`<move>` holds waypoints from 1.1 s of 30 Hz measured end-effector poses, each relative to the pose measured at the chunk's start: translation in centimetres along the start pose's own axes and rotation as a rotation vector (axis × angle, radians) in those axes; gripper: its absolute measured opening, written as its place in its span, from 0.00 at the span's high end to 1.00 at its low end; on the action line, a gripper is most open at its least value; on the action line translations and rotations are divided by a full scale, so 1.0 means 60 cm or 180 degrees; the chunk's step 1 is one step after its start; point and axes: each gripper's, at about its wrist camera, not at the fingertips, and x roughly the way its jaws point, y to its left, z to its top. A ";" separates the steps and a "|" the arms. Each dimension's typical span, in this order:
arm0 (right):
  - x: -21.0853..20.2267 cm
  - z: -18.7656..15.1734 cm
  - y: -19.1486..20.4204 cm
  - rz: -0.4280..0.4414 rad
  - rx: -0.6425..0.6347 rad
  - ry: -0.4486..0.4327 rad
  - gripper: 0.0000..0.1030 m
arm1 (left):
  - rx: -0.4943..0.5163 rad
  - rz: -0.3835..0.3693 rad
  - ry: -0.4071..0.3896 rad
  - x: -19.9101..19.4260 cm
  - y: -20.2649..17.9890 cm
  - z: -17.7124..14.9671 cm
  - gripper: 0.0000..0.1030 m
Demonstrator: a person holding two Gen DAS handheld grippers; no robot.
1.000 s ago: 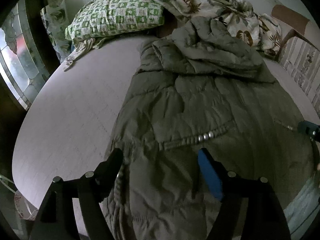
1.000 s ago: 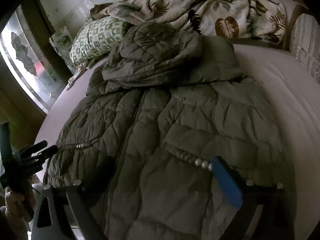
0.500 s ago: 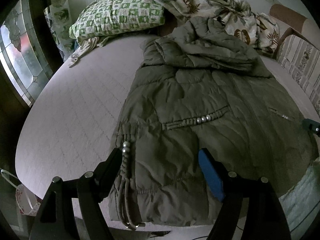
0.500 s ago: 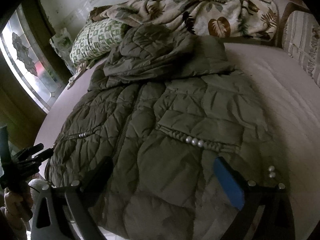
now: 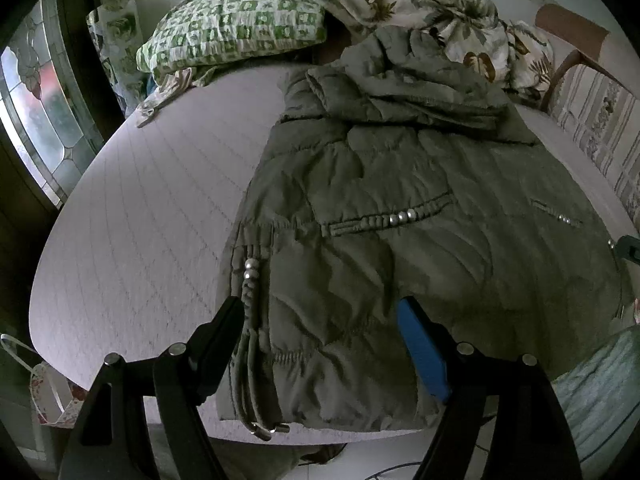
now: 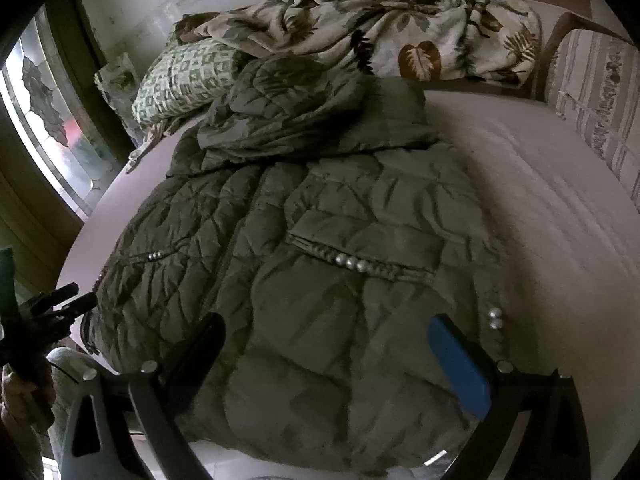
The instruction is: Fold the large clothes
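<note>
While the bed (image 5: 132, 216) carries it flat and front-up, the coat (image 5: 400, 248) runs from its hem at six o'clock in both wrist views to its hood (image 6: 304, 108), bunched at twelve o'clock against a leaf-print blanket (image 6: 400, 28) and a green checked pillow (image 5: 236, 32). Compared with a second ago, both views now take in more of the coat's near end: the hem and the mattress edge have come into sight at six o'clock, where earlier the fabric ran off the bottom of the frame. That suggests both hands have drawn back toward the foot of the bed, likely lining up on the hem for a lengthwise fold; no fold of the body has yet been made.

The left hand-held gripper (image 5: 320, 312) hangs spread above the coat's left hem corner, nothing between its fingers, a beaded drawcord (image 5: 250, 280) lying just inside its dark finger at seven o'clock. The right hand-held gripper (image 6: 324, 328) is likewise spread and empty over the right hem corner, its blue pad at four o'clock near two silver snaps (image 6: 495, 318). Each gripper shows at the other view's edge, at three and nine o'clock. Beaded pocket trims (image 6: 352, 263) cross the coat's middle.
</note>
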 end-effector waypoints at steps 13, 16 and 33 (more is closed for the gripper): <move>-0.013 -0.027 -0.065 -0.0217 0.0155 0.0077 0.00 | -0.0120 -0.0017 0.0087 0.006 0.031 -0.020 0.23; -0.018 -0.027 -0.084 -0.0272 0.0186 0.0082 0.00 | -0.0165 -0.0039 0.0097 0.009 0.040 -0.021 0.23; 0.010 -0.037 -0.188 -0.0277 0.0747 0.0392 0.00 | -0.0433 -0.0236 0.0365 0.062 0.087 -0.027 0.23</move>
